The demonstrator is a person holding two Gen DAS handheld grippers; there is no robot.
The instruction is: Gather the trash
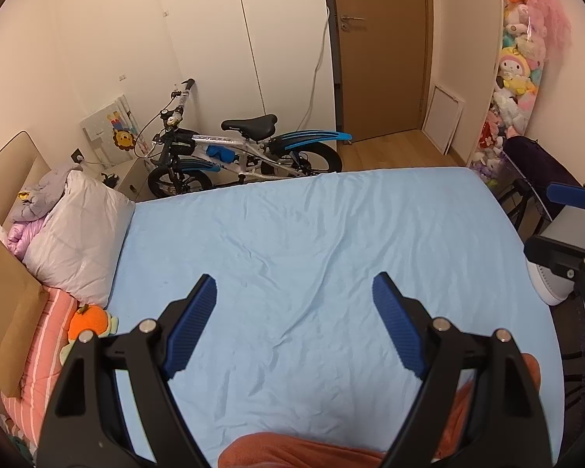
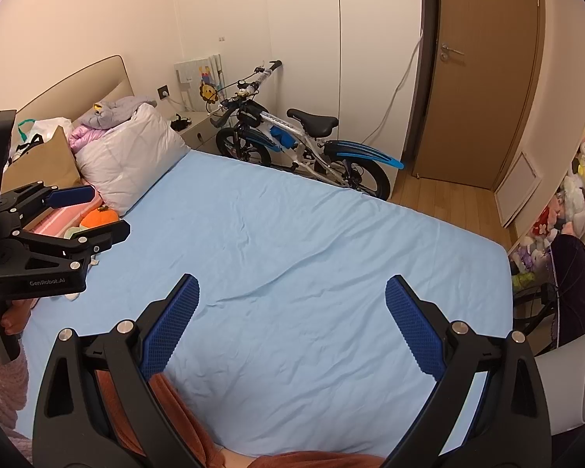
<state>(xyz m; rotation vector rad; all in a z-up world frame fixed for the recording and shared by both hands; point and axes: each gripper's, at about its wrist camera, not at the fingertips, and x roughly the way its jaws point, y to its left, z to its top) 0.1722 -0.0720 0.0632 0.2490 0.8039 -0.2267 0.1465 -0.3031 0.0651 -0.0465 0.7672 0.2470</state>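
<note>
Blue-padded left gripper [image 1: 294,292] and right gripper [image 2: 292,296] both hover with fingers spread wide, holding nothing, over the light blue bedsheet [image 1: 312,234]; no trash shows, so its direction cannot be told.

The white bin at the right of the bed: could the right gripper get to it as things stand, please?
Probably yes. The white bin stands just beside the right gripper, whose jaws are open and empty, with nothing visible between them.
</note>
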